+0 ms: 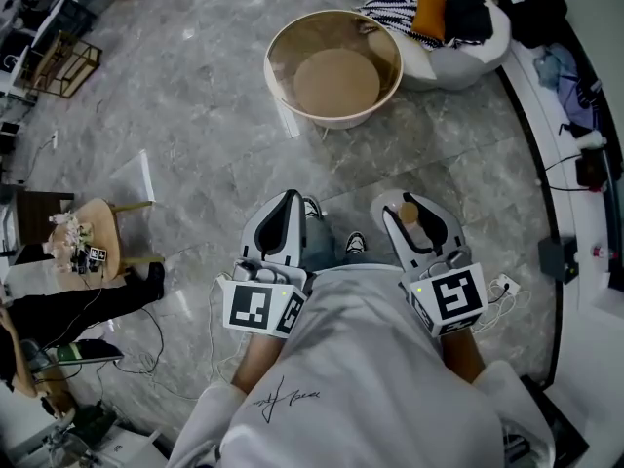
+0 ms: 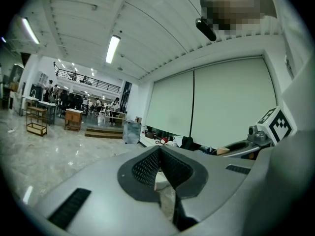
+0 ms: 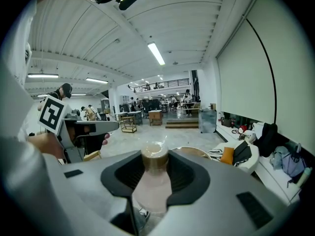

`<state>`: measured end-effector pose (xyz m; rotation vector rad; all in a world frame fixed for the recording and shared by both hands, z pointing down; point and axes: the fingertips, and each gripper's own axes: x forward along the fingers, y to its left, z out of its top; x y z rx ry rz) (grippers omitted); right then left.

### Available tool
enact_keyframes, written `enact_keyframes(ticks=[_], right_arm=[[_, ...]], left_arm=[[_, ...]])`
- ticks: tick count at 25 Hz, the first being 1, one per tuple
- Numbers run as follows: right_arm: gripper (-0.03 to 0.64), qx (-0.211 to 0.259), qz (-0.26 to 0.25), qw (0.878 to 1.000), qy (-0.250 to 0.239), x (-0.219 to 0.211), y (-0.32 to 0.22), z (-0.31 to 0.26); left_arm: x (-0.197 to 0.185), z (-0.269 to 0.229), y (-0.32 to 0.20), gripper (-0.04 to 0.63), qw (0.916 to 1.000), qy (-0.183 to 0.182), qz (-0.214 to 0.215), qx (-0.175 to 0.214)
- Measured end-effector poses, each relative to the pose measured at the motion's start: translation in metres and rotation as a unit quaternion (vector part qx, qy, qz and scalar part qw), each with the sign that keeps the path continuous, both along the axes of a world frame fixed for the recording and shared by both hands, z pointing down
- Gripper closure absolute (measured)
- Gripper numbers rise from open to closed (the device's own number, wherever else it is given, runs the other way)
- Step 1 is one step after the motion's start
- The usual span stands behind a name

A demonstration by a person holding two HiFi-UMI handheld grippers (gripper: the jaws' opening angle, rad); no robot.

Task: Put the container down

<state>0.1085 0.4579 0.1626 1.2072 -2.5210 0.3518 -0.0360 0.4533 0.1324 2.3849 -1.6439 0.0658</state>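
Grey marble floor (image 1: 195,96) lay below us in the head view, with a round tub (image 1: 331,16) ahead. The right gripper (image 1: 413,209) gripped the container (image 1: 409,214), well short of the tub. We judged it best to lower it steadily until its base rested, then release. Left gripper view: the left gripper (image 2: 160,154) was closed, empty. Right gripper view: the container (image 3: 153,176) sat squarely between wide-set jaws.

I count one left gripper (image 1: 289,203), one right gripper (image 1: 408,208), one container (image 3: 153,173), one far tub (image 1: 336,118), one beanbag (image 1: 458,61), one left table (image 1: 105,224).
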Motion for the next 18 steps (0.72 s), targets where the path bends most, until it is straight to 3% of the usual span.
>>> enact_keyframes(ticks=[7, 18], right_arm=[[0.474, -0.001, 0.003, 1.0, 0.01, -0.018, -0.032, 0.002], [0.474, -0.004, 0.022, 1.0, 0.011, -0.053, -0.111, 0.0]], left_arm=[[-0.017, 0.008, -0.034, 0.577, 0.9998, 0.017, 0.009, -0.006], [-0.047, 0.004, -0.123, 0.577, 0.9992, 0.015, 0.038, -0.004]])
